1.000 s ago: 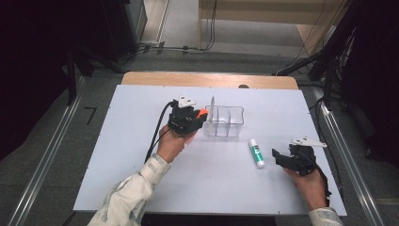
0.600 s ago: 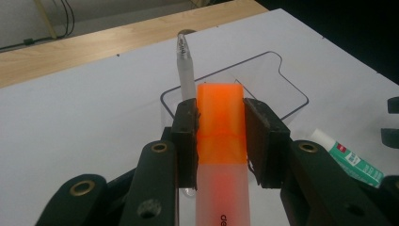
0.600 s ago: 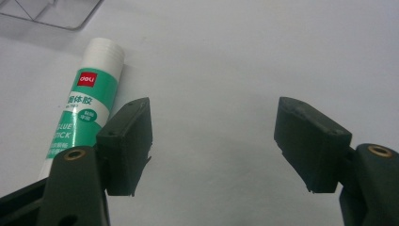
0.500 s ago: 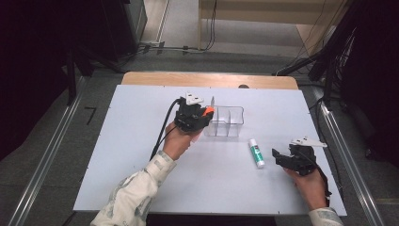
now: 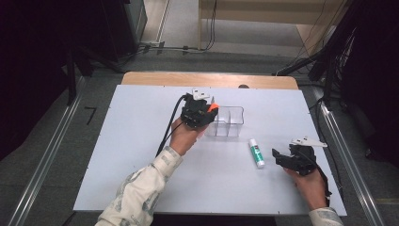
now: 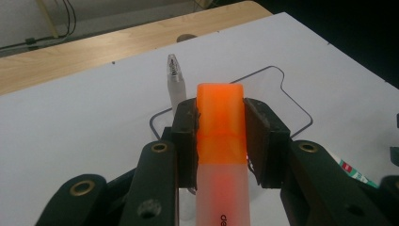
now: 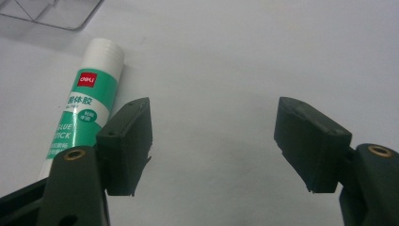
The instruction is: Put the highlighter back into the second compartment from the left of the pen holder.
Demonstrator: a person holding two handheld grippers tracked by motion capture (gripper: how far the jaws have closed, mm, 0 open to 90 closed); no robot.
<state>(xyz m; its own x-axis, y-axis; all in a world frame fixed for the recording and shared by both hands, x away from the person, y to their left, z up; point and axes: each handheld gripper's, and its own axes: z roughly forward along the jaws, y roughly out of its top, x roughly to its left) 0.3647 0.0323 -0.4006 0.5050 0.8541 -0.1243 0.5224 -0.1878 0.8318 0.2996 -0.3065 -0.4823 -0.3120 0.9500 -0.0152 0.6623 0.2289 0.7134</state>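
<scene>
Step, I judge: loading organiser | my left gripper [image 5: 203, 109] pinching orange-capped translucent highlighter [image 6: 221, 141] over left end of clear plastic divided box [image 5: 229, 123] | right gripper [image 7: 216, 141] spread, beside green-white glue stick [image 7: 84, 108] right of box | next: lower, release.

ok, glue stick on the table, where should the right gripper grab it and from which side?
Grip the glue stick mid-barrel on its green label, jaws across the short width. It lies flat with bare table both sides, so coming from above probably works best. The right gripper is open beside it, so it would need to shift left to straddle the tube.
</scene>
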